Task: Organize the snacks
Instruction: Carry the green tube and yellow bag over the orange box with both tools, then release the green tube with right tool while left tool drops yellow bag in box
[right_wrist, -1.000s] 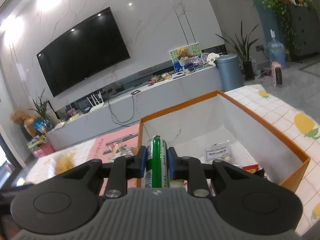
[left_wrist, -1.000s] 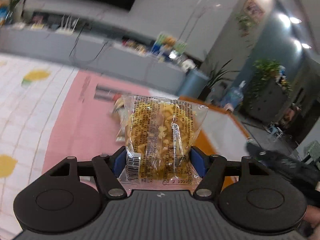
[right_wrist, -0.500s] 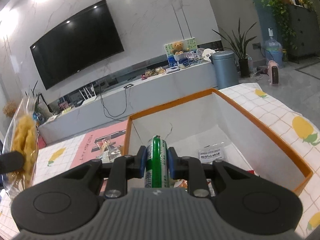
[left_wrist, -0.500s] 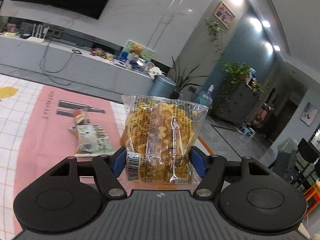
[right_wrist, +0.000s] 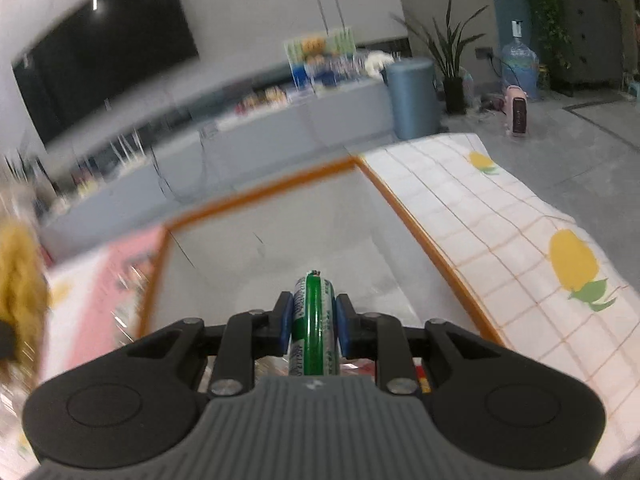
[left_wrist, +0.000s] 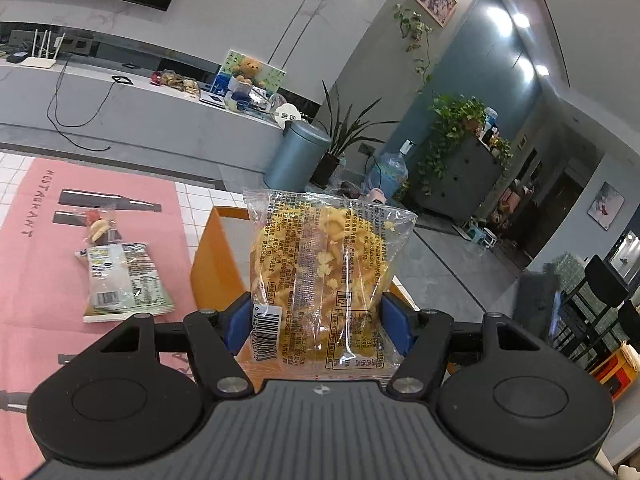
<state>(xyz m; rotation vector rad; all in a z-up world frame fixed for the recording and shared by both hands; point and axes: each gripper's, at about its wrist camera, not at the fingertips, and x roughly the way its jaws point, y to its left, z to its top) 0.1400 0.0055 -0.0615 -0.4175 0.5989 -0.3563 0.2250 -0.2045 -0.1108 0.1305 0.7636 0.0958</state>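
My left gripper (left_wrist: 316, 328) is shut on a clear bag of yellow snacks (left_wrist: 324, 276), held upright above the corner of the orange box (left_wrist: 212, 260). My right gripper (right_wrist: 314, 324) is shut on a green and white snack stick (right_wrist: 314, 320), held over the inside of the orange-rimmed box (right_wrist: 260, 196). The yellow bag also shows blurred at the left edge of the right wrist view (right_wrist: 20, 292). Some packets lie in the box under the right gripper, mostly hidden.
A green and white packet (left_wrist: 124, 284) and a small clear packet (left_wrist: 98, 226) lie on the pink mat (left_wrist: 40, 264) left of the box. A lemon-print tablecloth (right_wrist: 520, 240) lies right of the box. A grey bin (left_wrist: 296, 156) stands beyond the table.
My left gripper has swung right with the yellow bag, bringing the box corner under it. My right gripper has moved forward and down over the box; its view is now blurred.
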